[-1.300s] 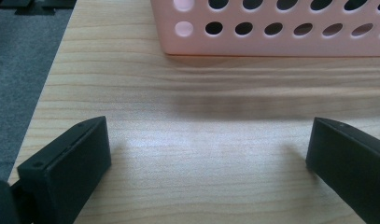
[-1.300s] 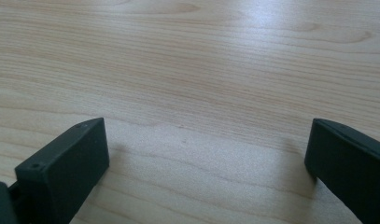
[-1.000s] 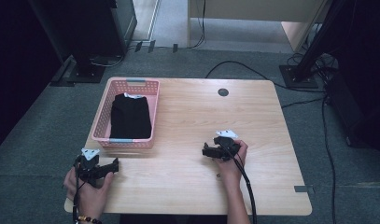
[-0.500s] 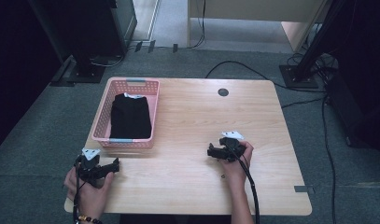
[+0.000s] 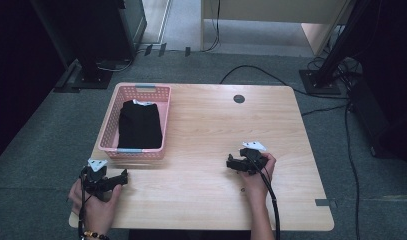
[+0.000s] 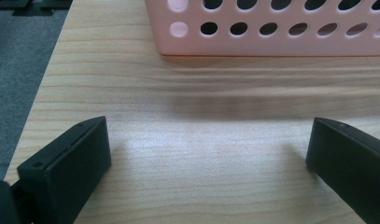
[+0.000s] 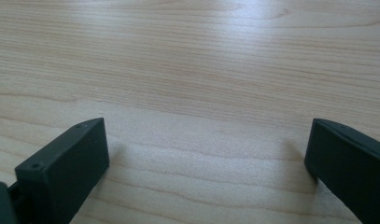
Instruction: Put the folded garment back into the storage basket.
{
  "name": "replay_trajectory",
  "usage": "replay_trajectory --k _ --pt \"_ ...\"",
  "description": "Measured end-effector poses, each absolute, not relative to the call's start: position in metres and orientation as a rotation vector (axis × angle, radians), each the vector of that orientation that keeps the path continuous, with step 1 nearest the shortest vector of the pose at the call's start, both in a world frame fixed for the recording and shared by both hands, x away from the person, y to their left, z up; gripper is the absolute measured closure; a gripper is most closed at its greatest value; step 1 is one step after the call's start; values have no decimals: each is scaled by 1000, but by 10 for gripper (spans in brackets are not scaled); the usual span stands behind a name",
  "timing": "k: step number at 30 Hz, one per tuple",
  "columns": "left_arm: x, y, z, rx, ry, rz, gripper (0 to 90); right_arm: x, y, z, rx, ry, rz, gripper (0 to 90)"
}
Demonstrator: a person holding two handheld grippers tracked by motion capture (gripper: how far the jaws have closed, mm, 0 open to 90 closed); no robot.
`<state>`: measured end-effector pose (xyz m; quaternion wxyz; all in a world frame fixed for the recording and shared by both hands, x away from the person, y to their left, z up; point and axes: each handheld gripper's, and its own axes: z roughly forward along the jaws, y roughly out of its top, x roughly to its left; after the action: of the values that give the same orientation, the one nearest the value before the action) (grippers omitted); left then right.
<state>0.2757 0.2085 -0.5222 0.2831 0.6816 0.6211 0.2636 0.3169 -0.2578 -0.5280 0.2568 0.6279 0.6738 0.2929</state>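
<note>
A pink perforated basket (image 5: 109, 129) stands at the table's left side with a folded black garment (image 5: 139, 125) lying in it. My left gripper (image 5: 124, 176) rests low at the front left corner, just in front of the basket, open with nothing between its jaws. In the left gripper view the basket's front wall (image 6: 271, 32) is close ahead of the left gripper (image 6: 208, 140). My right gripper (image 5: 230, 163) sits right of the table's middle, pointing left, open and empty. The right gripper view has bare wood between the jaws of the right gripper (image 7: 206, 140).
The wooden table (image 5: 211, 125) has a round dark cable grommet (image 5: 239, 98) near its far edge. Cables (image 5: 271, 75) run over the grey carpet behind the table. Dark stands are at the back left (image 5: 91, 40) and back right (image 5: 336, 55).
My right gripper has drifted slightly toward the front right of the table. The left gripper has stayed in place.
</note>
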Motion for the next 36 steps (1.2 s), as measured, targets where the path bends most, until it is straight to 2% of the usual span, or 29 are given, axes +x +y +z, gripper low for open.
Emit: replay_trajectory --k 36 --pt "276 208 -522 1826 1663 705 0 303 -288 -528 1761 1757 767 0"
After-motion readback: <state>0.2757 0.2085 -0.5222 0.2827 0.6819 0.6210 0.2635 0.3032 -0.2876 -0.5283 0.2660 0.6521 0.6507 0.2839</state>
